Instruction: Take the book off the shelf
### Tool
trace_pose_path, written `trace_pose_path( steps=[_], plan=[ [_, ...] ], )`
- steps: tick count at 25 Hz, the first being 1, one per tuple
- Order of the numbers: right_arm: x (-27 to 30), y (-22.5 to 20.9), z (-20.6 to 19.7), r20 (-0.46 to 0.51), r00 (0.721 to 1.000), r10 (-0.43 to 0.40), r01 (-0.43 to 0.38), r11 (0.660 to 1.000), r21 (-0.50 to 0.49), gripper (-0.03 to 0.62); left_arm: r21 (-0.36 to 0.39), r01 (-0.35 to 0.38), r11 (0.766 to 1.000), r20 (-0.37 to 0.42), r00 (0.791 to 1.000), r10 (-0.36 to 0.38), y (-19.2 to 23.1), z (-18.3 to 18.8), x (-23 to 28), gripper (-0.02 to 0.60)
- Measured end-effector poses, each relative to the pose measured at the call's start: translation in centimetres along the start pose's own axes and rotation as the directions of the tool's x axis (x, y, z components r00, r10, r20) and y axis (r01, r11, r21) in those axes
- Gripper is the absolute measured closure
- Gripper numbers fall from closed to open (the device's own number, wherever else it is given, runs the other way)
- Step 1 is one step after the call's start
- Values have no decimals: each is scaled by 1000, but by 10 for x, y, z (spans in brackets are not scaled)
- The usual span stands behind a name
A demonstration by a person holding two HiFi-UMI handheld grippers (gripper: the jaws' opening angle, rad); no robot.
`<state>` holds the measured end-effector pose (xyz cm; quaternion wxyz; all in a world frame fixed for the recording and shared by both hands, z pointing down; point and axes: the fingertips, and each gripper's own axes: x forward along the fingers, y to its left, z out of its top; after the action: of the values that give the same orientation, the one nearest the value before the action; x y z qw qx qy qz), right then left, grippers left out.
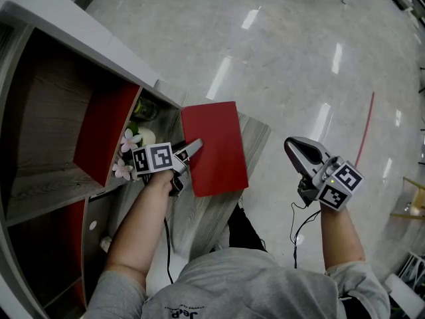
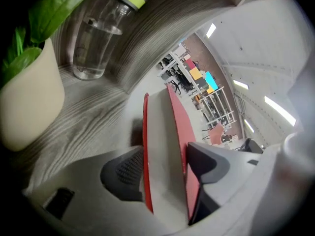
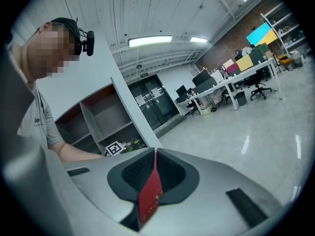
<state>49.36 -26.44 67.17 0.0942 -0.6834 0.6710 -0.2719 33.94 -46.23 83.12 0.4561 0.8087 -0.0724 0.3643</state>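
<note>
Beside the book, a plant pot and bottle stand.

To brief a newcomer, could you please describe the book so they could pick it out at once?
Find the white-framed shelf unit, then the grey wooden top jutting from it. Over that top, between the left tongs, is the book: a flat, plain red rectangle, unlike the plant pot and clear bottle beside it.

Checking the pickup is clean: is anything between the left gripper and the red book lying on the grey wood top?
Nothing visible does. The red-covered book sits between the left gripper's jaws, pads against both covers. The cream plant pot and clear plastic bottle stand off to one side, apart from it.
</note>
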Motion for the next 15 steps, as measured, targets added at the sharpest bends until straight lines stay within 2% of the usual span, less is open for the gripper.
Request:
trace_pose_path(
  steps=[2,4,6,8,13,15],
  plan=[
    [0,-1,0,-3,1000,-3,3,1000,-1,559,124,-115,986,12,993,115,15,1,0,268],
    [0,-2,1,-4,1000,-5,5,1000,0,559,280,-205,938,46,979,200,17,2,0,262],
    [0,-3,1,-2,1000,-5,5,1000,2,559,346,-246,905,68,969,237,14,4,1,265],
    [1,-2,1,0,1000,-4,4,1000,4,559,352,-251,902,71,968,242,13,4,2,265],
    [3,2,0,-3,1000,7,-7,1000,4,558,323,-244,914,81,970,231,13,3,0,265],
    [3,5,2,-2,1000,13,-13,1000,1,559,325,-235,916,108,972,211,8,6,0,297]
  ],
)
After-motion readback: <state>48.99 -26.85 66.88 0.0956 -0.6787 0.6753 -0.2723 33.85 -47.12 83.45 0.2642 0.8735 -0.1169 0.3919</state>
